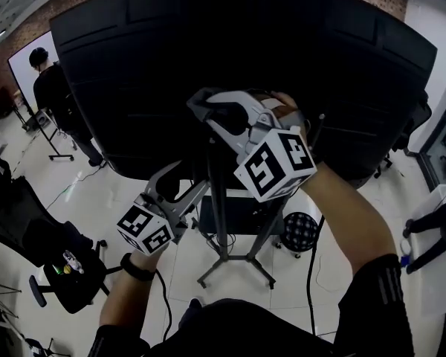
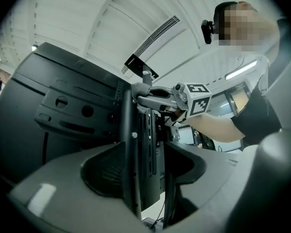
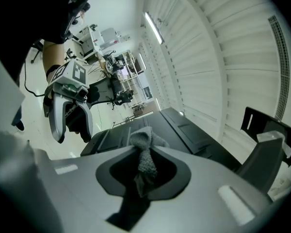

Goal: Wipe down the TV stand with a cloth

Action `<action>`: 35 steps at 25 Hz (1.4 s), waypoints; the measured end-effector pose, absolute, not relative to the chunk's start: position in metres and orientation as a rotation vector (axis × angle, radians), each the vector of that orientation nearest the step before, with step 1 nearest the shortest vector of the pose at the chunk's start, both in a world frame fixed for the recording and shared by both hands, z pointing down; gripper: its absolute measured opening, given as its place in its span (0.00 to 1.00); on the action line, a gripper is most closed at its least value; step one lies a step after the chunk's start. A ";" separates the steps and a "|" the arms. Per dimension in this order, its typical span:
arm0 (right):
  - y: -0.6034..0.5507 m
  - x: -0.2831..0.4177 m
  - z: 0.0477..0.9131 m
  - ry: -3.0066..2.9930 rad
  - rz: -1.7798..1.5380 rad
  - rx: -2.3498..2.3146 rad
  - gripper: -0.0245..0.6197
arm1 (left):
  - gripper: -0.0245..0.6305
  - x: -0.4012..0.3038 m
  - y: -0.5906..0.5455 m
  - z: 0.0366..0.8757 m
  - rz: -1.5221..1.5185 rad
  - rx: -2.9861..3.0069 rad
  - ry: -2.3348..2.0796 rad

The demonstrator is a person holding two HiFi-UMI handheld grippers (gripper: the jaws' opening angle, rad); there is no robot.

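Note:
I look down on the black back of the TV (image 1: 208, 58) and the TV stand's pole (image 1: 217, 199) and splayed feet (image 1: 234, 262). My right gripper (image 1: 210, 112) is up against the TV's back, by the mount, shut on a grey knitted cloth (image 3: 144, 154) that bunches out past the jaws onto the black panel (image 3: 184, 130). My left gripper (image 1: 171, 181) hangs lower, just left of the pole, jaws apart. In the left gripper view the pole (image 2: 128, 149) and mount bracket (image 2: 150, 130) show through the open jaws, with the right gripper (image 2: 153, 97) above.
A person in black (image 1: 56, 95) stands at the far left by a whiteboard. An office chair (image 1: 59, 266) is at the lower left, a round stool (image 1: 301, 233) right of the stand's feet. Cables (image 1: 311, 274) trail over the floor. Another person's arm (image 1: 435, 225) reaches in at the right.

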State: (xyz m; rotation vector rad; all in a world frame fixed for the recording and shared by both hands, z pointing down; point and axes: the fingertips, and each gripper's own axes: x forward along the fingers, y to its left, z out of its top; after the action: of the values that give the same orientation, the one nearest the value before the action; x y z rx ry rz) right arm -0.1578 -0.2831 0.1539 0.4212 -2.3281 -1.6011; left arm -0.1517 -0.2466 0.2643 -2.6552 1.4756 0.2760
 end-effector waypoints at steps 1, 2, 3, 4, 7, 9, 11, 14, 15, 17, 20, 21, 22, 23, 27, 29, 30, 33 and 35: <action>-0.282 -0.157 0.154 -2.325 -1.608 0.415 0.11 | 0.46 -0.153 -0.246 0.266 0.272 -2.645 1.503; -0.282 -0.155 0.156 -2.312 -1.617 0.408 0.11 | 0.46 -0.154 -0.245 0.267 0.268 -2.636 1.529; -0.284 -0.153 0.159 -2.292 -1.623 0.402 0.11 | 0.46 -0.154 -0.245 0.269 0.264 -2.629 1.549; -0.286 -0.149 0.163 -2.270 -1.620 0.398 0.11 | 0.46 -0.154 -0.245 0.271 0.259 -2.625 1.564; -0.293 -0.145 0.182 -2.230 -1.592 0.361 0.11 | 0.46 -0.155 -0.245 0.278 0.249 -2.621 1.595; -0.293 -0.148 0.196 -2.232 -1.576 0.331 0.11 | 0.46 -0.155 -0.244 0.280 0.248 -2.619 1.606; -0.290 -0.151 0.209 -2.233 -1.558 0.308 0.11 | 0.46 -0.153 -0.243 0.282 0.248 -2.623 1.601; -0.284 -0.157 0.230 -2.218 -1.522 0.274 0.11 | 0.46 -0.150 -0.242 0.286 0.252 -2.645 1.575; -0.283 -0.160 0.238 -2.215 -1.511 0.268 0.11 | 0.46 -0.150 -0.242 0.287 0.253 -2.652 1.569; -0.283 -0.165 0.246 -2.222 -1.501 0.280 0.11 | 0.46 -0.153 -0.242 0.289 0.253 -2.662 1.560; -0.282 -0.167 0.247 -2.237 -1.490 0.343 0.11 | 0.46 -0.159 -0.240 0.294 0.257 -2.687 1.540; -0.282 -0.166 0.247 -2.241 -1.482 0.363 0.11 | 0.46 -0.159 -0.238 0.297 0.259 -2.700 1.535; -0.281 -0.165 0.248 -2.246 -1.473 0.382 0.11 | 0.46 -0.160 -0.237 0.300 0.260 -2.714 1.532; -0.280 -0.165 0.248 -2.253 -1.462 0.404 0.11 | 0.46 -0.161 -0.236 0.303 0.260 -2.728 1.527; -0.279 -0.168 0.249 -2.275 -1.456 0.498 0.11 | 0.46 -0.166 -0.233 0.319 0.249 -2.769 1.506; -0.280 -0.168 0.258 -2.262 -1.451 0.515 0.11 | 0.46 -0.168 -0.232 0.330 0.255 -2.794 1.497; -0.281 -0.168 0.266 -2.249 -1.437 0.512 0.11 | 0.46 -0.169 -0.232 0.337 0.260 -2.809 1.493; -0.284 -0.170 0.296 -2.209 -1.413 0.500 0.11 | 0.46 -0.172 -0.231 0.353 0.265 -2.845 1.487; -0.284 -0.170 0.310 -2.202 -1.407 0.498 0.11 | 0.46 -0.173 -0.232 0.361 0.255 -2.860 1.491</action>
State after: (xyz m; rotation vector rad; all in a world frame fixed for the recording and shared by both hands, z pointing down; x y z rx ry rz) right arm -0.1704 -0.2845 0.3102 0.4984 -2.2018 -1.4069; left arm -0.1731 -0.2316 0.3606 -2.8598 1.4915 0.2547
